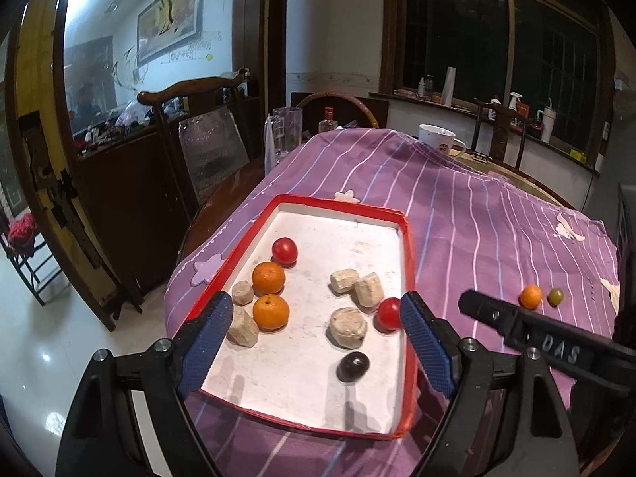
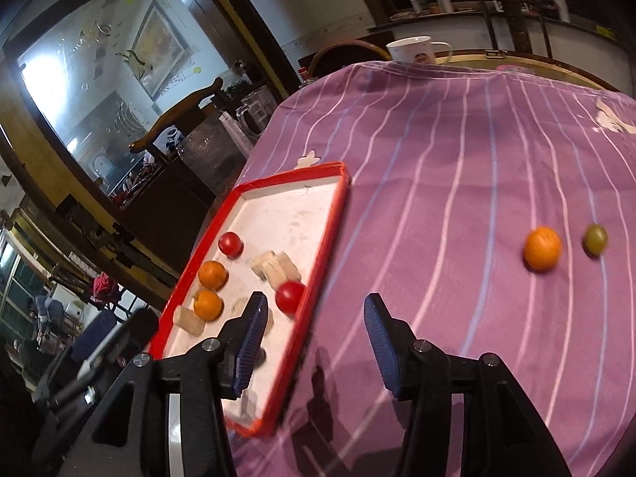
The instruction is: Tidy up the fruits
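Both claws gape empty, the left claw [image 1: 316, 332] tilted down over the red tray [image 1: 409, 246] of fruit, the right claw [image 2: 314, 338] angled low above the tabletop [image 2: 437, 167] just right of the tray, a loose orange [image 2: 541, 248] and green fruit [image 2: 595, 238] lying farther right.

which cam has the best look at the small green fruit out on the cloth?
Right wrist. The green fruit sits larger there, apart from the loose orange on the purple cloth, slightly blurred. In the left wrist view it is tiny, near the frame edge, just beyond the right gripper's finger.
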The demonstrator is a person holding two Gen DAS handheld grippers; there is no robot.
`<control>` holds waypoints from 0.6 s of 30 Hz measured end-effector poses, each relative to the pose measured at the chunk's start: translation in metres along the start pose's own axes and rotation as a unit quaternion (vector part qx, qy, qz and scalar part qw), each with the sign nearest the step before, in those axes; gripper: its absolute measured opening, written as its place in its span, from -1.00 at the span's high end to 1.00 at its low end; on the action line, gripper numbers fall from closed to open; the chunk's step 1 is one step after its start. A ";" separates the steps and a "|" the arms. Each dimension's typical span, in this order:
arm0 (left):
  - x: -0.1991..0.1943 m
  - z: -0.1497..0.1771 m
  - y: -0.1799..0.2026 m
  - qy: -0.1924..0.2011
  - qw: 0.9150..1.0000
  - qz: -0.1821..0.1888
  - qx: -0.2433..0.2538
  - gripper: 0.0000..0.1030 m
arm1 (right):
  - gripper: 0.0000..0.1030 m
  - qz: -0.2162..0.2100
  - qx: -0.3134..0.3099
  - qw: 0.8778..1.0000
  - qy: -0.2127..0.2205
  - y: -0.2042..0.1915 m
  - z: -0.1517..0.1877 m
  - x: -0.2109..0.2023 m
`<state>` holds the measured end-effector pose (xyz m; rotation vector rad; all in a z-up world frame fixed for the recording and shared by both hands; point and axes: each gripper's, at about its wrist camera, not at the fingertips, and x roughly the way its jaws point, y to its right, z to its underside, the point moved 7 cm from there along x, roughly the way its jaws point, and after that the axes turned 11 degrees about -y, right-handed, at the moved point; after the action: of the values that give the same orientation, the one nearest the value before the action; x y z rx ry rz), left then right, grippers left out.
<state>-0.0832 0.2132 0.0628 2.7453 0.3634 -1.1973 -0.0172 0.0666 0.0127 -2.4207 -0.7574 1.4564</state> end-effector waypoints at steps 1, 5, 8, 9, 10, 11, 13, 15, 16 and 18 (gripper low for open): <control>-0.002 0.000 0.003 0.002 1.000 -0.001 0.004 -0.66 | -0.08 0.002 0.001 1.000 0.002 0.002 0.005 -0.004; -0.013 0.002 0.017 0.010 1.000 -0.005 0.018 -0.66 | -0.09 0.007 0.003 1.000 0.008 0.014 0.015 -0.014; -0.020 0.002 0.029 0.016 0.999 -0.009 0.030 -0.67 | -0.09 0.007 0.011 1.000 0.010 0.024 0.021 -0.021; -0.022 0.003 0.033 0.018 0.999 -0.011 0.035 -0.67 | -0.10 0.005 0.014 1.000 0.011 0.027 0.022 -0.022; -0.024 0.003 0.036 0.019 0.999 -0.011 0.038 -0.67 | -0.10 0.002 0.019 1.000 0.012 0.031 0.023 -0.025; -0.025 0.003 0.040 0.020 0.999 -0.012 0.043 -0.68 | -0.10 0.001 0.022 1.000 0.013 0.034 0.024 -0.028; -0.027 0.004 0.047 0.021 0.998 -0.015 0.051 -0.68 | -0.11 0.000 0.028 0.999 0.017 0.040 0.026 -0.033; -0.029 0.006 0.054 0.023 0.998 -0.018 0.060 -0.68 | -0.11 -0.002 0.034 0.999 0.024 0.046 0.027 -0.039; -0.030 0.006 0.059 0.023 0.997 -0.020 0.064 -0.68 | -0.11 -0.002 0.038 0.999 0.029 0.049 0.028 -0.042; -0.031 0.008 0.064 0.024 0.997 -0.023 0.070 -0.69 | -0.12 -0.005 0.043 0.999 0.033 0.055 0.029 -0.047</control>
<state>-0.0919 0.1448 0.0810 2.9047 0.3631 -1.2120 -0.0427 -0.0064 0.0103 -2.3849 -0.6772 1.3689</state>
